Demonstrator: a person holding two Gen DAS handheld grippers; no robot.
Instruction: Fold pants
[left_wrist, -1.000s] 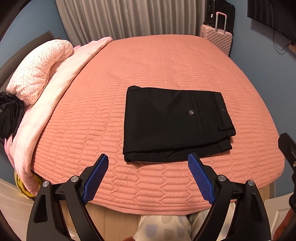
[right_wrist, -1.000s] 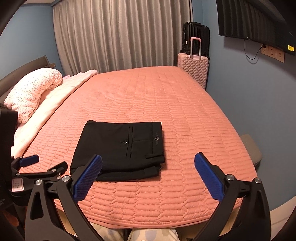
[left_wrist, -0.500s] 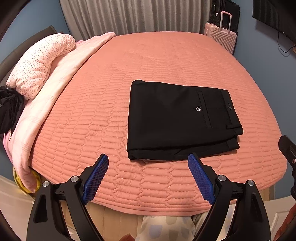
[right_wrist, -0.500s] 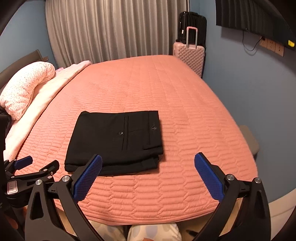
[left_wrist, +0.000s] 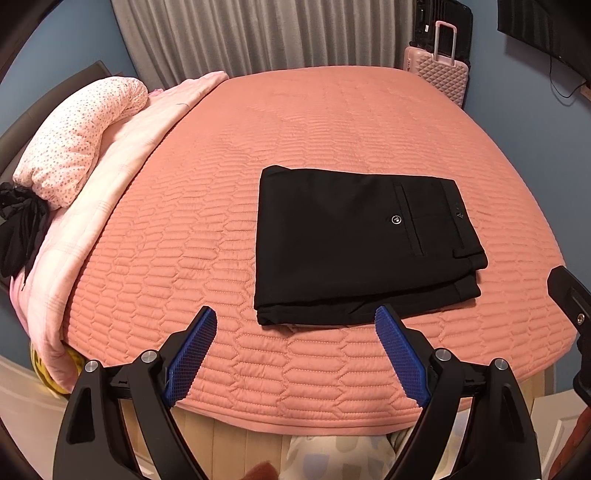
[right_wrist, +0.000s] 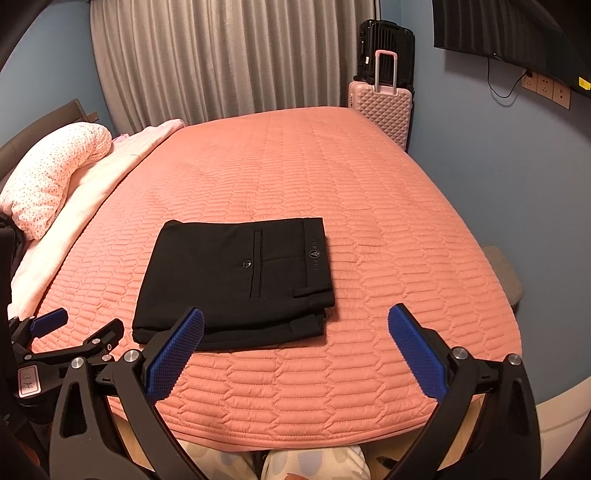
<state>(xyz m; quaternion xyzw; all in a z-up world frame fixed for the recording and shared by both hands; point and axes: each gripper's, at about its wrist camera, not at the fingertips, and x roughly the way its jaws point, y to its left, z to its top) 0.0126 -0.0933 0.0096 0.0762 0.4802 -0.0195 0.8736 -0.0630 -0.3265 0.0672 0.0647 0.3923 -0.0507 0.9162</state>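
Bed (left_wrist: 332, 129): folded pants (left_wrist: 354, 243) beyond open left gripper (left_wrist: 295, 347), untouched.

one pair of folded black pants (left_wrist: 354, 243). one bed (left_wrist: 332, 122). two grippers: left gripper (left_wrist: 295, 350), right gripper (right_wrist: 295, 343). two suitcases: one pink suitcase (right_wrist: 382, 107), one black suitcase (right_wrist: 386, 48). one dotted pillow (left_wrist: 77, 136). one curtain (right_wrist: 221, 55).

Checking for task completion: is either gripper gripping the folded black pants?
No: the folded black pants lie free on the quilted salmon bedspread, with both grippers open.
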